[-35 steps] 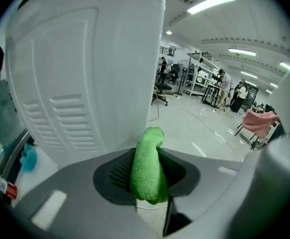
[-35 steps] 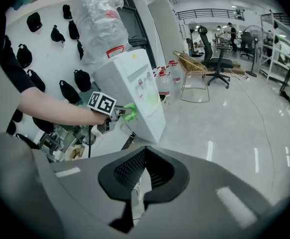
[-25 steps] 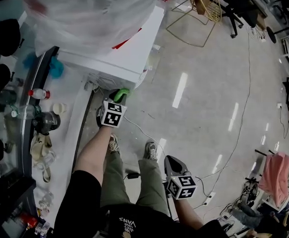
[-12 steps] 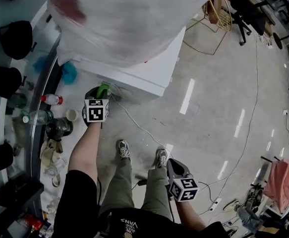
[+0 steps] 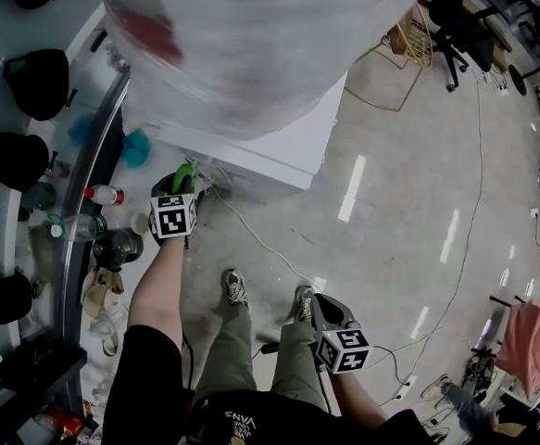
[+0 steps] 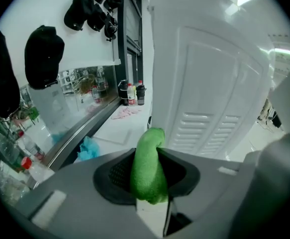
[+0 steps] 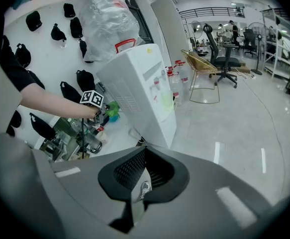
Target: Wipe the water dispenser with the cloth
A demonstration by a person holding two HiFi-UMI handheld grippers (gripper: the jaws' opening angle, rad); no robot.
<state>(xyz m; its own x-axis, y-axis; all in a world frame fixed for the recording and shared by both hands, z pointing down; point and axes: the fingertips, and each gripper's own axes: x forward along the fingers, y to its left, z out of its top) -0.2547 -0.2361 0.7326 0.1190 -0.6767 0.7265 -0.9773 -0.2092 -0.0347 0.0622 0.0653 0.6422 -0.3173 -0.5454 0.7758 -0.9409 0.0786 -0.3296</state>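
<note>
Left gripper [image 5: 182, 185] is clamping the green cloth [image 6: 147, 166]: the folded wad is sticking up out of the closed jaws, tip pointing at the water dispenser [image 5: 271, 148]. The person is reaching in low at the dispenser's side, next to the counter [image 6: 117, 131], facing the white vented panel [image 6: 207, 128]. The cloth is sitting just beside that panel. I can't tell if it's touching; the left gripper view is showing what looks like a gap. Right gripper [image 5: 317, 306] is hanging by the person's leg, well apart from the dispenser, jaws pressed together with nothing between them. The plastic-wrapped bottle [image 5: 237, 35] on top is blocking most of the cabinet in the head view. I'm reading this as the approach to a wipe pass on the vented side, not the tap front. There's no way of judging how much is already wiped. Next move, as I see it: pressing the cloth tip flat on the panel and dragging along it, gripping firmly so the wad isn't sliding out. Watch items: the power cable [image 5: 251, 230] running along the floor under the working hand, and the clutter on the counter beside the forearm.
</note>
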